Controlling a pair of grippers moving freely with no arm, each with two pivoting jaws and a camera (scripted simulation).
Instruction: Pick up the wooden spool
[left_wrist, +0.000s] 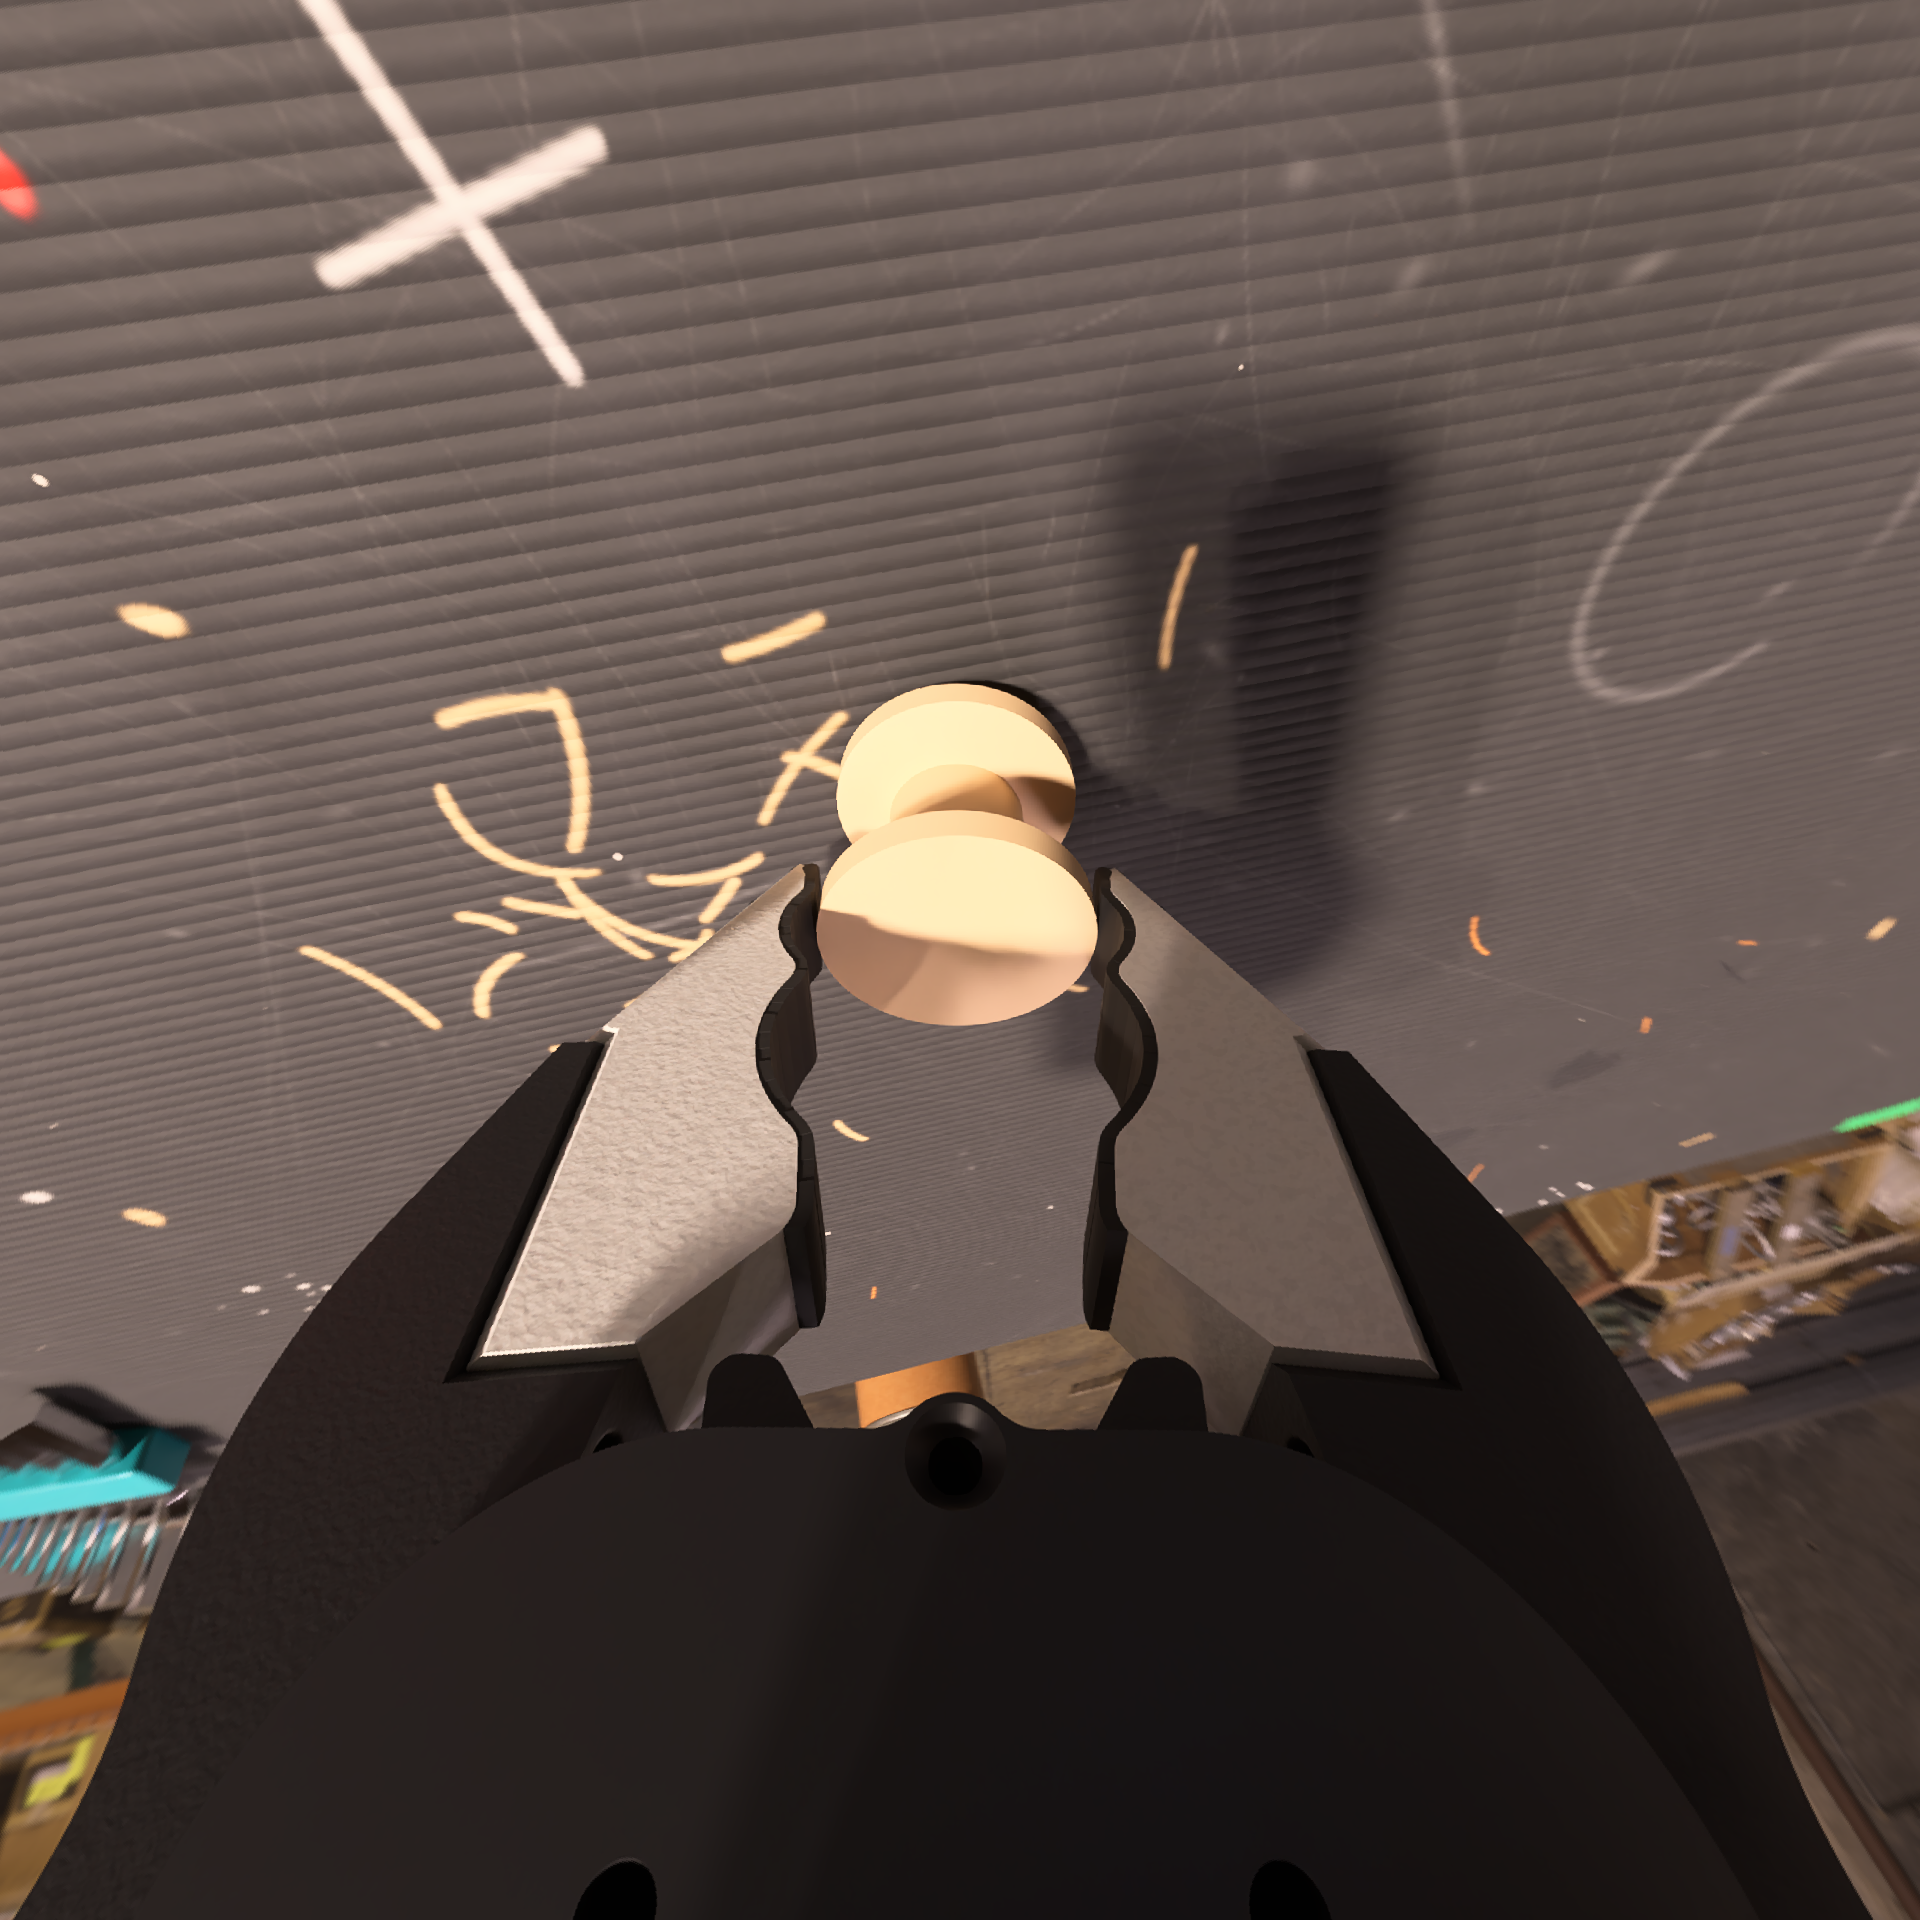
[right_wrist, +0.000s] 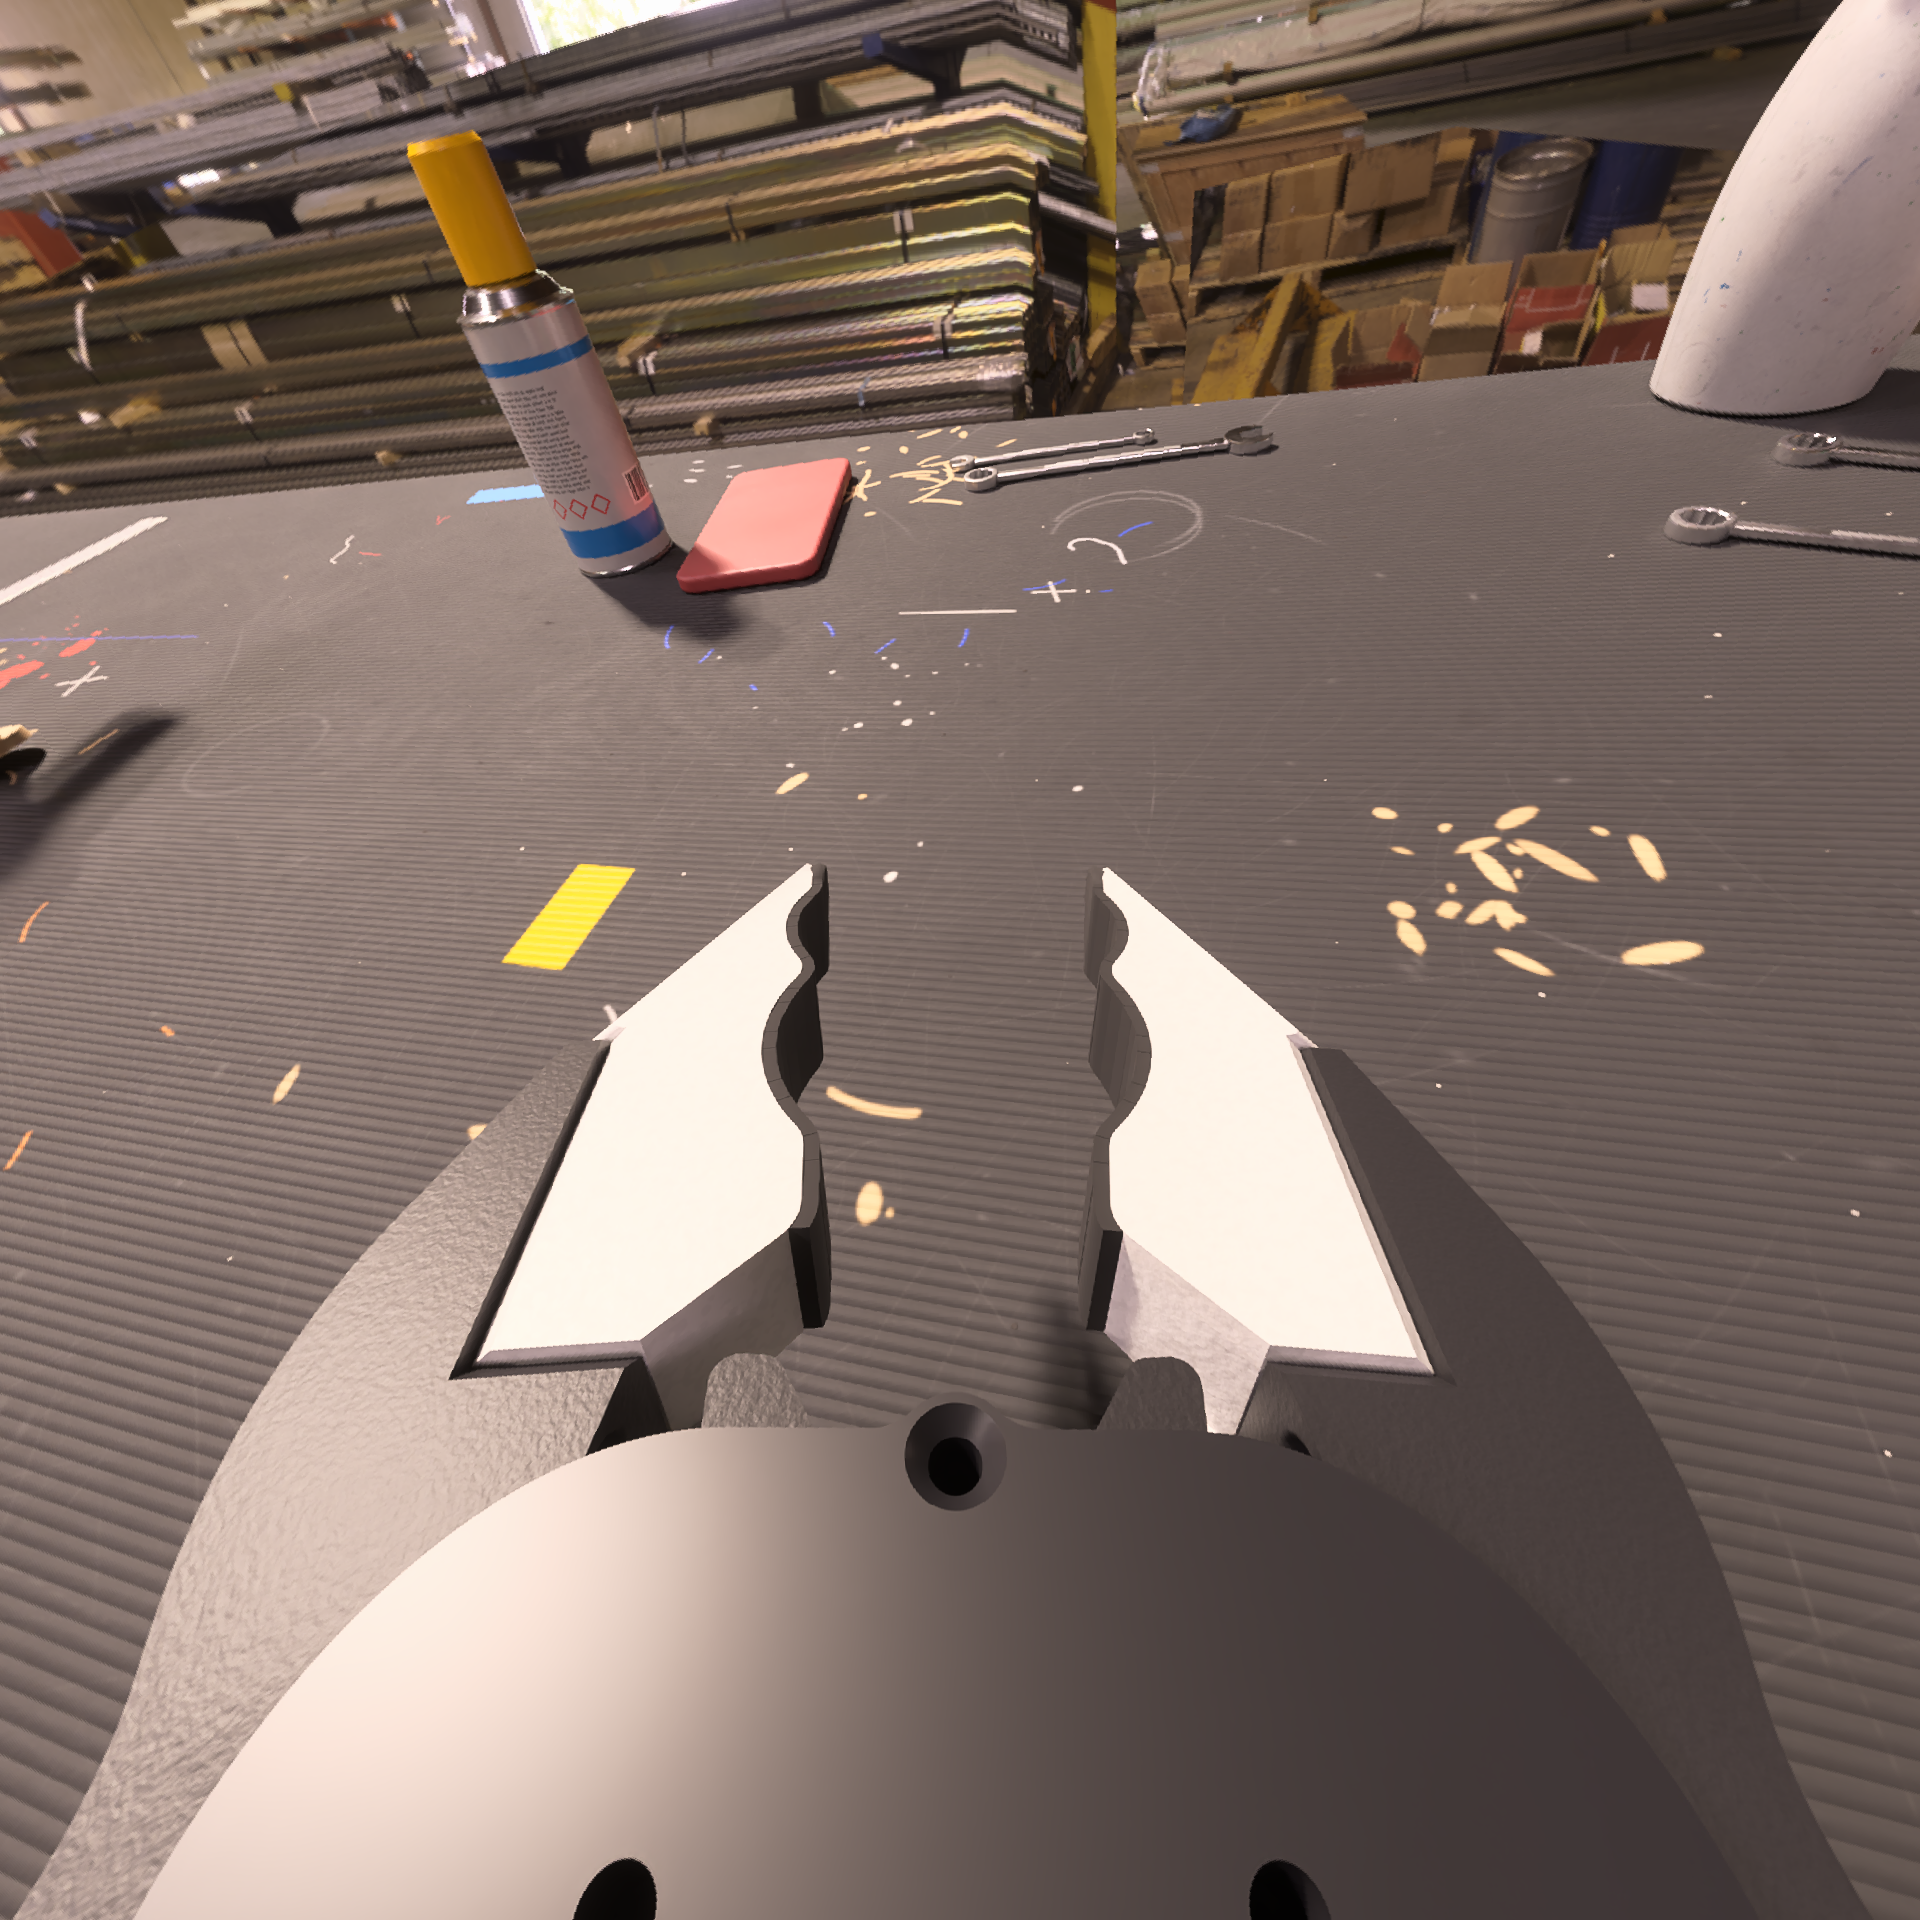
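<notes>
Pale wooden spool, two round flanges on a short core: lay on its side on the ribbed dark grey mat, near flange between the left gripper fingertips, which stood spread; contact could not be told. Right gripper: spread, holding nothing, over the mat. Far left: yellow-capped spray can, upright, just beside a flat red block. Far right: steel wrenches.

**Colours on the ribbed grey mat**

A pale cream wooden spool is showing mid-frame against the dark grey mat, which is carrying white and tan chalk marks. Upper left, a spray can is wearing a yellow cap and blue bands beside a pink-red slab.
</notes>
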